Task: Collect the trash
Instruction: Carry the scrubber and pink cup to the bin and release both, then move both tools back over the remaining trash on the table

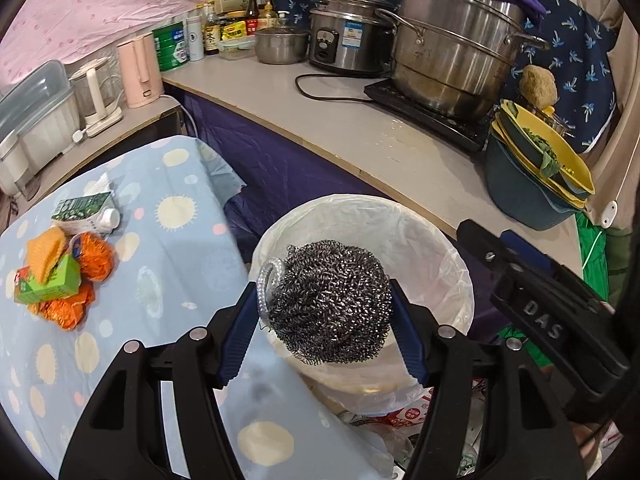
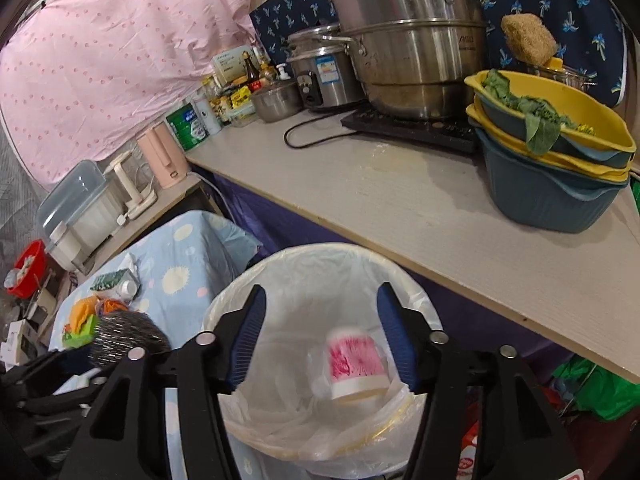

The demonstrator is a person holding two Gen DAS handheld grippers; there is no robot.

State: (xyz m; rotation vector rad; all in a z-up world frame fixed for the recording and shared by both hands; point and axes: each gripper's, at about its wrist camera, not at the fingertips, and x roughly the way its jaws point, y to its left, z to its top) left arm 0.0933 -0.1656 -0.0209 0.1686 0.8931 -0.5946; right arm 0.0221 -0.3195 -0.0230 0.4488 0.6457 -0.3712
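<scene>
A: What do the left tongs (image 1: 324, 312) look like?
B: Two black plastic arms, each ending in a dark blue finger pad (image 1: 240, 332) with fine ribbing on its inner face. Round silver rivets sit on the pivots behind the pads, two on each side.
A: And the right tongs (image 2: 320, 328)?
B: The same build: black frame, ribbed blue pads, silver rivets at the joints. From the left camera, the right tongs show at the far right as a long black body with a slotted silver screw near the tip and raised letters "DAS" on its side.
A: Any sleeves or cables?
B: None can be made out.
</scene>
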